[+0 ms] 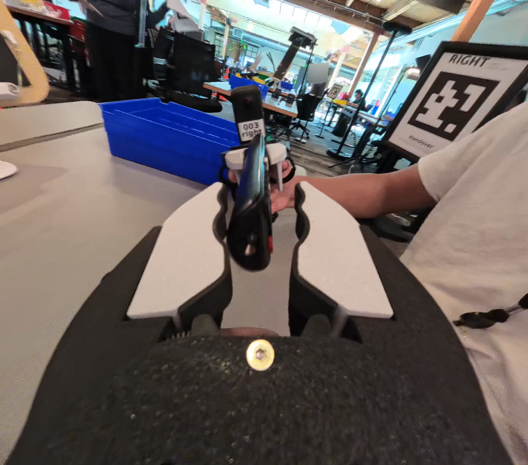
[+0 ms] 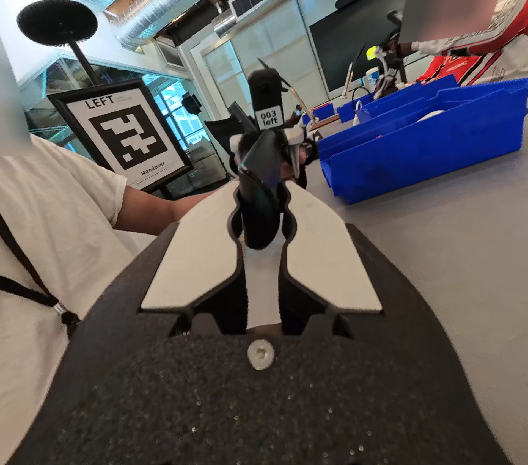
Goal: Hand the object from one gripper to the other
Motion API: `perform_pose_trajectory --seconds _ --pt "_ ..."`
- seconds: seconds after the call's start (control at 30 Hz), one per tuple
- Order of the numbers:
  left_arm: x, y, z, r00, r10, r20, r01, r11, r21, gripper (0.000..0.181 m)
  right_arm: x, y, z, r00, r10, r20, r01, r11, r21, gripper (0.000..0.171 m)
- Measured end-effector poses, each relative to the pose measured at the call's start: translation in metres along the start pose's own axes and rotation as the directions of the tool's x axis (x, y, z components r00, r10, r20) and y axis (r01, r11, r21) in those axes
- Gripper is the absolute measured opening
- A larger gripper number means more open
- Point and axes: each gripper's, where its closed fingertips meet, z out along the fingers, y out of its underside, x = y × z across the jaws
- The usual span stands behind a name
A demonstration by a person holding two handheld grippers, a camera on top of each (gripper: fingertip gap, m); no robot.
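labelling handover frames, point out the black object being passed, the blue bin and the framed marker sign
black object (image 1: 250, 234): left wrist view, its rounded near end
blue bin (image 2: 423, 154): right wrist view, its near side wall
framed marker sign (image 2: 125, 134): right wrist view, its white face

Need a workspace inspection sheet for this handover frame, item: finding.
Surface: grey tabletop, bare near the grippers.
Job's things: glossy black curved plastic object, held in the air between both grippers.
Clutter: blue plastic bins at the far edge of the table.
Grippers: left gripper has its fingers spread either side of the object, with a gap showing on one side. Right gripper has its fingers closed on the object.
Cables: nothing seen on the table.
Surroundings: black-framed marker sign, standing person in dark clothes, office desks behind.
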Motion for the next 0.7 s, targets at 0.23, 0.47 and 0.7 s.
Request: perform_pose_trajectory --seconds 0.23,0.47,0.7 --pt "-0.011 0.018 0.004 0.997 0.02 0.069 -0.012 0.993 -0.115 0.015 0.01 0.002 -0.003 0.997 0.076 0.009 -0.077 0.996 0.038 0.024" --pt "-0.005 0.027 0.01 1.0 -0.009 0.029 0.014 0.99 -0.144 0.022 0.009 -0.008 -0.005 0.996 0.093 0.016 -0.094 0.992 0.087 0.023" --pt "-0.009 0.047 0.018 0.999 -0.006 0.046 0.016 0.974 -0.226 0.028 0.006 -0.017 -0.003 0.998 0.055 -0.006 -0.054 0.993 0.104 0.023"
